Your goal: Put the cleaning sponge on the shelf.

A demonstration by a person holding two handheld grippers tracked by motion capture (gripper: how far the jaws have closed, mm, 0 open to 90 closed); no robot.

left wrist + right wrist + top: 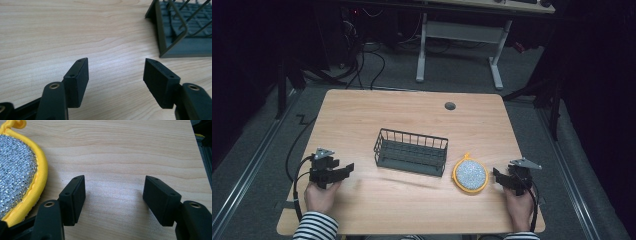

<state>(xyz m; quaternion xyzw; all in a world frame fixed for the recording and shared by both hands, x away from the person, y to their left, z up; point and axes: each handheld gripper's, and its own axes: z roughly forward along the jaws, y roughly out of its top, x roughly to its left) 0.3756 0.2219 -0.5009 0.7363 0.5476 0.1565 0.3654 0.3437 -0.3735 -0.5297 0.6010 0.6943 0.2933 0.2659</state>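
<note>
Held the right gripper [498, 176] low over the near right part of the table [412, 112], jaws spread wide with nothing but bare wood between them. Kept the left gripper [348, 169] just as wide and just as empty at the near left.

Found the round scouring pad [470, 174], silver mesh inside a yellow rim, lying flat just beside the right gripper's left jaw, close but apart from it. Confirmed this in the right gripper view, with the pad [15, 170] off to the left of the jaws rather than between them.

Judged the step in hand to be picking up that pad. Called for a turn of the right gripper [115, 192] to its left, so as to bring the yellow rim into the gap. Favoured a low, tilted approach with one jaw slid under the edge and the other over the mesh, since a flat pad offers little to pinch from above. Advised a slow close, to avoid pushing the pad away across the smooth wood.

Placed the dark wire basket [412, 136] farther off, beyond the pad and to the right gripper's left, well apart from both grippers. Noted its corner [162, 37] ahead and to the right of the left gripper [116, 72], near enough to steady the basket if needed.
</note>
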